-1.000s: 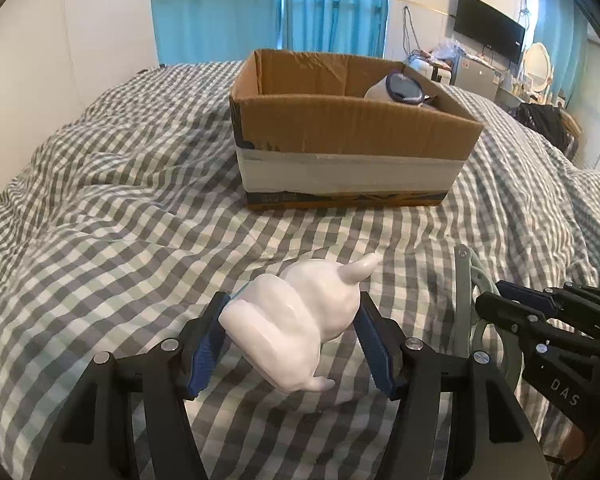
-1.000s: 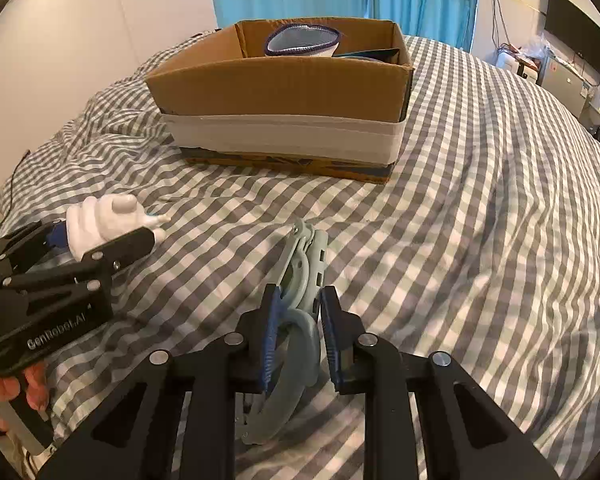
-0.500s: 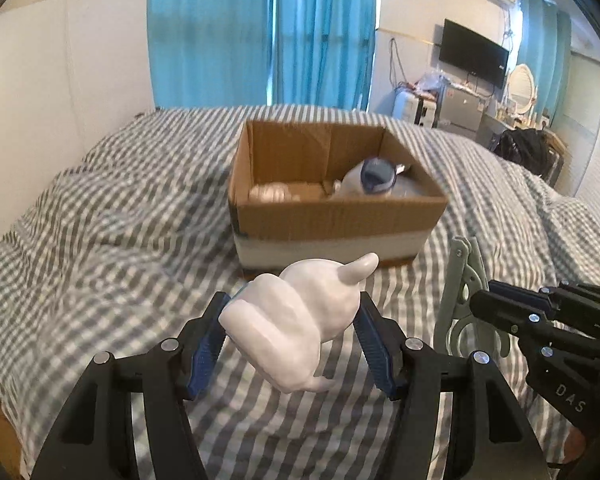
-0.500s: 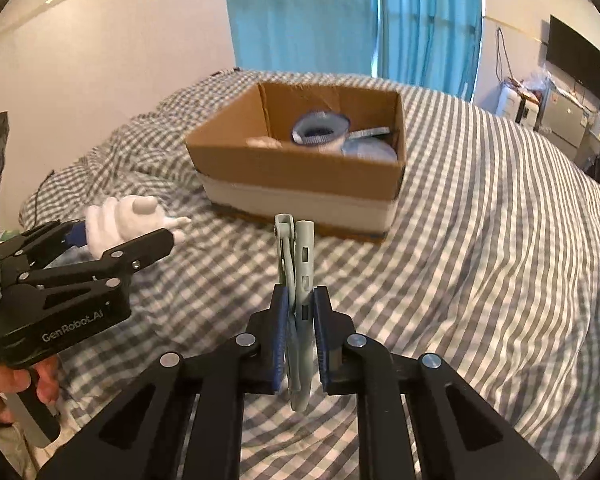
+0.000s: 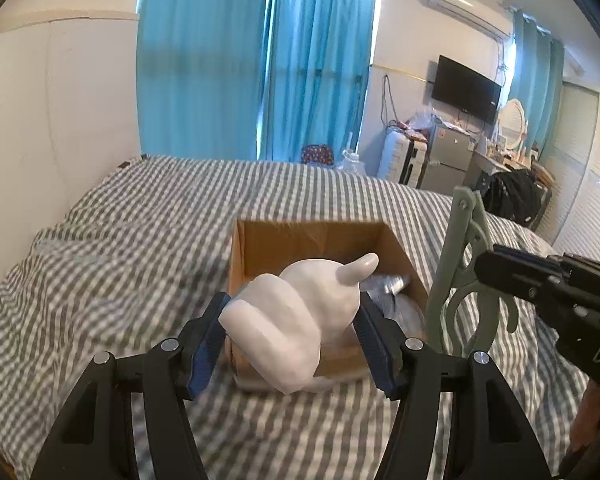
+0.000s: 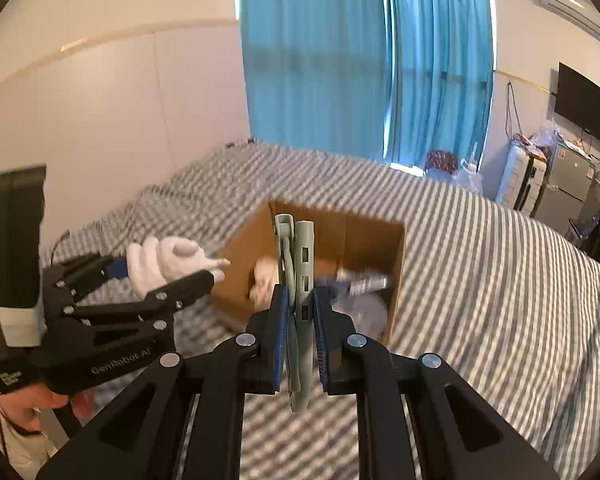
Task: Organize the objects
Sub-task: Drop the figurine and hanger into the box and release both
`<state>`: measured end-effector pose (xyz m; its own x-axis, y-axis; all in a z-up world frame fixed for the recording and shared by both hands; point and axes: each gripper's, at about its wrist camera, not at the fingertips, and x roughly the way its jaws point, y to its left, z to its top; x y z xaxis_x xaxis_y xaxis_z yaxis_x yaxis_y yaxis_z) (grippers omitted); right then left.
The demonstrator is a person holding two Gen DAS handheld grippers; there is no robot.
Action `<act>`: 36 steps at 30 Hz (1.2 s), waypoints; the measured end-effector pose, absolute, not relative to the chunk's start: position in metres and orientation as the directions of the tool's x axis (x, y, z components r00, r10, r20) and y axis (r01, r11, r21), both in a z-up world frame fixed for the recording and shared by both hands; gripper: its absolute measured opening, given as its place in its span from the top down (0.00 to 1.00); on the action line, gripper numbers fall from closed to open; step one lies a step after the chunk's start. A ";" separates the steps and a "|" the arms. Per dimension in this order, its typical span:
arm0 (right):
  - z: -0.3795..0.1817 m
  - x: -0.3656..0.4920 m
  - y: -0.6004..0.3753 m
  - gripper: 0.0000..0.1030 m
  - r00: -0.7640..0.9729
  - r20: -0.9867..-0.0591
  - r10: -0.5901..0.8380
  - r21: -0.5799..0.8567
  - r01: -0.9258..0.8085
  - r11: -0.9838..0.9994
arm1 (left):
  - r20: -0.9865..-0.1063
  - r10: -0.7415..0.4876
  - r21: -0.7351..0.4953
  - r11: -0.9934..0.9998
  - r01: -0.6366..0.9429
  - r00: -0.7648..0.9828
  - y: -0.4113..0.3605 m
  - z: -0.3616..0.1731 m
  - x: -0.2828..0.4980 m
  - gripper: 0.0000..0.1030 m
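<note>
White swirled figurine (image 5: 296, 320) sits clamped between the jaws of the left gripper (image 5: 294, 340), held in the air above the near edge of the cardboard box (image 5: 260, 248). Right gripper (image 6: 300, 320) has its jaws closed on a grey-green folding hanger (image 6: 298, 280), held upright to the right of the figurine. Box rests on the checked bed (image 5: 120, 240) farther back, with several blurred items inside it.

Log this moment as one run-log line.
left gripper: shut on white figurine | right gripper: shut on green hanger | both raised, off bed | cardboard box: open ahead
</note>
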<state>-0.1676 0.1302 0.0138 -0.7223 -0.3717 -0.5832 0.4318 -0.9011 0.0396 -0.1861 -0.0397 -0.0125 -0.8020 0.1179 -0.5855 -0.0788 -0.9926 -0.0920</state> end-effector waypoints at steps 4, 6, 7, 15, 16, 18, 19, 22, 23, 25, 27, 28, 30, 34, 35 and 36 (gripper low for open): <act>0.026 -0.205 0.122 0.88 -0.719 -0.572 -0.396 0.043 0.455 -0.889 | -0.583 0.103 -0.077 -0.994 -0.072 -0.806 -0.045 -0.011 -0.217 0.38; 0.027 -0.218 0.119 0.88 -0.718 -0.573 -0.396 0.037 0.460 -0.887 | -0.587 0.101 -0.071 -0.995 -0.073 -0.804 -0.047 -0.013 -0.231 0.38; 0.025 -0.227 0.117 0.88 -0.714 -0.577 -0.396 0.037 0.462 -0.886 | -0.590 0.100 -0.068 -0.995 -0.074 -0.802 -0.047 -0.015 -0.237 0.38; -0.017 -0.298 0.111 0.88 -0.654 -0.651 -0.384 0.075 0.449 -0.891 | -0.652 0.098 -0.034 -0.994 -0.100 -0.752 -0.034 -0.056 -0.277 0.38; -0.024 -0.305 0.110 0.88 -0.647 -0.658 -0.386 0.083 0.447 -0.891 | -0.659 0.093 -0.025 -0.994 -0.103 -0.746 -0.031 -0.062 -0.280 0.38; -0.033 -0.312 0.111 0.88 -0.638 -0.663 -0.391 0.097 0.445 -0.890 | -0.675 0.093 -0.019 -0.994 -0.109 -0.732 -0.028 -0.073 -0.287 0.38; -0.036 -0.315 0.110 0.88 -0.634 -0.665 -0.393 0.104 0.443 -0.890 | -0.680 0.093 -0.019 -0.994 -0.109 -0.728 -0.026 -0.077 -0.289 0.38; -0.047 -0.325 0.110 0.87 -0.621 -0.674 -0.400 0.120 0.443 -0.888 | -0.696 0.087 -0.020 -0.995 -0.102 -0.713 -0.022 -0.087 -0.294 0.38; -0.051 -0.327 0.110 0.87 -0.615 -0.683 -0.393 0.118 0.439 -0.891 | -0.701 0.086 -0.021 -0.995 -0.100 -0.708 -0.021 -0.089 -0.295 0.38; -0.057 -0.327 0.110 0.87 -0.616 -0.693 -0.374 0.101 0.430 -0.897 | -0.711 0.084 -0.018 -0.995 -0.101 -0.699 -0.020 -0.092 -0.294 0.37; -0.057 -0.327 0.110 0.86 -0.615 -0.696 -0.369 0.104 0.423 -0.900 | -0.715 0.080 -0.011 -0.995 -0.104 -0.694 -0.017 -0.094 -0.293 0.37; -0.057 -0.328 0.112 0.84 -0.614 -0.695 -0.373 0.115 0.418 -0.901 | -0.714 0.076 -0.006 -0.995 -0.102 -0.696 -0.015 -0.093 -0.292 0.36; -0.054 -0.323 0.115 0.79 -0.617 -0.688 -0.382 0.134 0.410 -0.902 | -0.710 0.063 0.004 -0.996 -0.094 -0.701 -0.012 -0.089 -0.290 0.30; -0.037 -0.315 0.123 0.72 -0.643 -0.672 -0.367 0.126 0.390 -0.912 | -0.691 0.065 -0.008 -0.997 -0.082 -0.720 -0.010 -0.070 -0.280 0.27; -0.031 -0.310 0.126 0.71 -0.652 -0.667 -0.361 0.121 0.383 -0.916 | -0.685 0.069 -0.014 -0.997 -0.082 -0.725 -0.009 -0.064 -0.276 0.27; -0.025 -0.306 0.129 0.67 -0.661 -0.661 -0.356 0.117 0.378 -0.918 | -0.677 0.073 -0.016 -0.996 -0.085 -0.732 -0.008 -0.056 -0.271 0.27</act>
<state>-0.3062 0.1286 -0.0251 -0.6606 -0.3561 -0.6609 0.3779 -0.9184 0.1172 -0.2714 -0.0077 -0.0560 -0.7319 0.0735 -0.6774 -0.0848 -0.9963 -0.0165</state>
